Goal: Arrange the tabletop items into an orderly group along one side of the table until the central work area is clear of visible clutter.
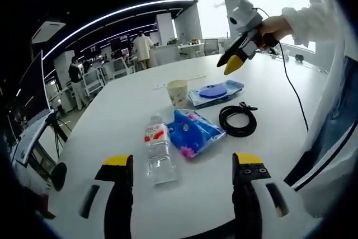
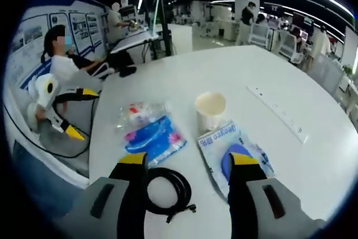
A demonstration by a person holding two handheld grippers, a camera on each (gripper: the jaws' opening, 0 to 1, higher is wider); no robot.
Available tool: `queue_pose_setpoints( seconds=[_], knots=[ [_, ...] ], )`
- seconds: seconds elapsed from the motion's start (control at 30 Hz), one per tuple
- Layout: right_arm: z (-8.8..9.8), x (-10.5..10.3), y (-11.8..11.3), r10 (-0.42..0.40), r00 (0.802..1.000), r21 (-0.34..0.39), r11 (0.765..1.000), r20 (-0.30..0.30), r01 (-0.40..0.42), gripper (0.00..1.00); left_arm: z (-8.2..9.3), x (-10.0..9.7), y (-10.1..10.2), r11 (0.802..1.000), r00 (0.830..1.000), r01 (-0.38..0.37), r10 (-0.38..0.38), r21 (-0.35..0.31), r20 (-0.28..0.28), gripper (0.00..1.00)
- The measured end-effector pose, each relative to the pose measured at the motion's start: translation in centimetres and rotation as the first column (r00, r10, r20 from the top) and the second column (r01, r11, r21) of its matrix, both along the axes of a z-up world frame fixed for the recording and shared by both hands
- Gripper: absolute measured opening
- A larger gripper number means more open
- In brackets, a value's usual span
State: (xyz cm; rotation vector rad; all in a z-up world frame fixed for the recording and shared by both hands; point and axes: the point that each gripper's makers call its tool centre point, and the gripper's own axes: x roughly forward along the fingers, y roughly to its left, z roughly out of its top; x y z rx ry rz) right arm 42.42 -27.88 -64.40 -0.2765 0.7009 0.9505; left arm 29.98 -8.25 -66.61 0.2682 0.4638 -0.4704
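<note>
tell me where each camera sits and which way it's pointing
Left gripper view: rides the left tongs, open, facing across the white table at the bottle, blue packet, cup, cable; the person's hand holds the right tongs.
Right gripper view: rides the right tongs, open, looking from the opposite side over the cable; the left tongs show at left.
Shared: table, bottle, packet, cup, cable.

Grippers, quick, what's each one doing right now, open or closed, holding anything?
Left gripper: open, holding nothing.
Right gripper: open, holding nothing.
</note>
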Motion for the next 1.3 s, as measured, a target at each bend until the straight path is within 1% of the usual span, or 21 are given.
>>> queue_pose_setpoints(
  seconds=[0.23,0.3,0.33,0.37,0.5,0.6,0.73,0.9,1.1,1.2,1.3],
  knots=[
    [0.4,-1.7,-1.9,-0.074,0.997,0.060,0.995,-0.012,0.075,0.55,-0.4,-0.1,0.1,1.000,1.000,-0.007,0.007,0.004,-0.019,0.73],
    [0.5,-2.2,-2.4,-0.116,0.993,0.089,0.989,-0.023,0.117,0.55,-0.4,-0.1,0.0,1.000,1.000,-0.005,0.005,0.007,-0.024,0.73],
    [0.6,-2.5,-2.6,-0.150,0.988,0.116,0.982,-0.032,0.152,0.55,-0.4,-0.2,0.0,1.000,1.000,-0.004,0.005,0.007,-0.026,0.73],
    [0.5,-2.8,-2.7,-0.158,0.987,0.129,0.978,-0.037,0.162,0.55,-0.5,-0.2,0.0,1.000,1.000,-0.004,0.004,0.009,-0.028,0.73],
    [-0.4,-4.2,-3.6,-0.191,0.980,0.143,0.970,-0.065,0.198,0.55,-0.8,-0.2,0.1,1.000,0.999,-0.004,0.005,0.013,-0.042,0.73],
    [-0.5,-4.7,-4.3,-0.241,0.966,0.176,0.951,-0.091,0.254,0.56,-0.9,-0.3,0.0,1.000,0.999,0.002,-0.001,0.016,-0.049,0.73],
    [-0.7,-5.8,-5.6,-0.271,0.958,0.182,0.941,-0.099,0.285,0.56,-1.0,-0.4,-0.2,1.000,0.998,0.010,-0.008,0.023,-0.056,0.73],
    [-0.7,-6.9,-7.3,-0.333,0.937,0.204,0.915,-0.109,0.349,0.57,-1.1,-0.4,-0.1,1.000,0.998,0.002,0.000,0.029,-0.065,0.72],
    [-1.4,-8.1,-9.0,-0.387,0.912,0.213,0.887,-0.138,0.409,0.59,-1.4,-0.4,0.2,0.999,0.997,-0.011,0.014,0.030,-0.079,0.72],
    [-1.7,-8.4,-9.4,-0.396,0.906,0.213,0.882,-0.146,0.420,0.60,-1.6,-0.4,0.1,0.999,0.996,-0.010,0.013,0.036,-0.087,0.72],
    [-2.0,-8.6,-9.9,-0.400,0.906,0.196,0.885,-0.139,0.421,0.62,-1.6,-0.6,-0.2,0.999,0.996,-0.005,0.010,0.047,-0.093,0.71]
  ],
)
